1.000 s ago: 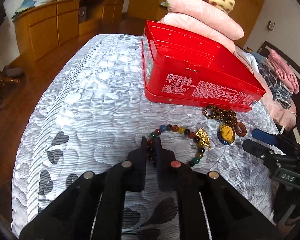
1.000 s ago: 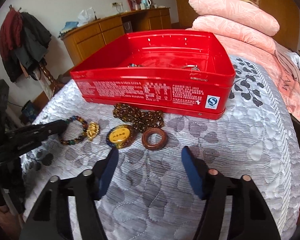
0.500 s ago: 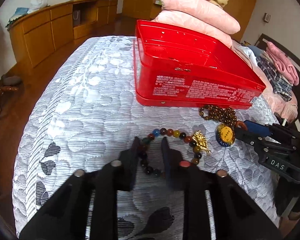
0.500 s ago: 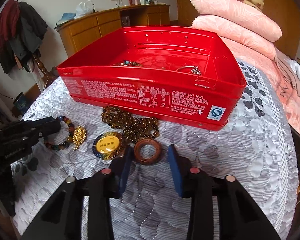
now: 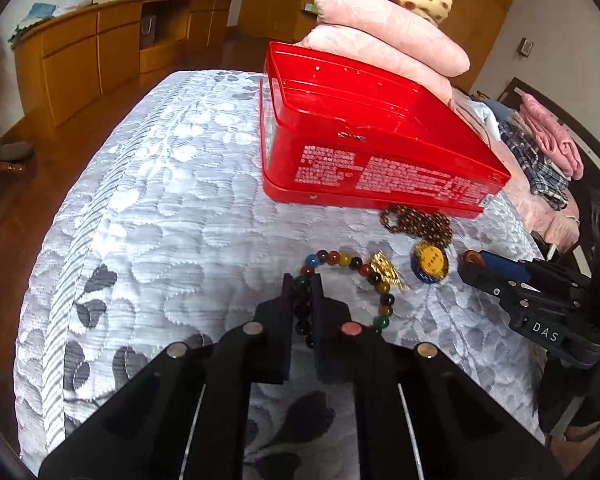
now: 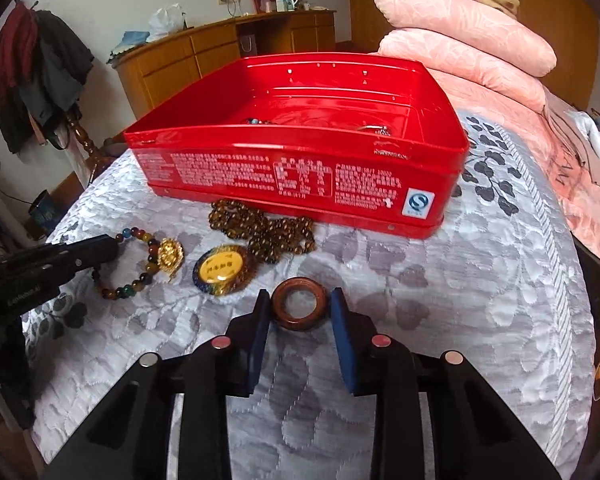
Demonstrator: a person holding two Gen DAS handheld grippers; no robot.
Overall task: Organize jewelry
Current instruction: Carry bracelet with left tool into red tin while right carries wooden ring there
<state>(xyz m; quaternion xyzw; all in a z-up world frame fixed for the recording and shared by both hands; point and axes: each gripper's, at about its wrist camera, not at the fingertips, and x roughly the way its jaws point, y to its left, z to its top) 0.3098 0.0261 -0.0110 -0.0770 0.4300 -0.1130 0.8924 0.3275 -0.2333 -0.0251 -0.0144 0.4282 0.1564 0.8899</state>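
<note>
Nearest in the left wrist view, the left tool [image 5: 302, 280] is pressed together on the near arc of the multicoloured bead bracelet [image 5: 350, 262], its dark pads pinching the beads where the loop lies on the bed [image 5: 160, 200]. The right wrist view shows this from the side: the black left tool [image 6: 100, 250] comes in from the left edge and meets the same bracelet [image 6: 140, 264]. In that view the right tool [image 6: 300, 298] has its blue pads against both sides of the brown wooden ring [image 6: 299, 309], which lies flat on the quilt; from the left view only a sliver of that ring [image 5: 473, 258] shows past the right tool's tip [image 5: 470, 268]. Just beyond lie the round yellow pendant [image 6: 222, 269] and the heap of brown bead necklace [image 6: 268, 228], the necklace touching the foot of the red tin box [image 6: 296, 176]. Only the right view looks into the box, where a few small pieces rest on its floor. Farthest are stacked pink pillows [image 5: 384, 36].
</note>
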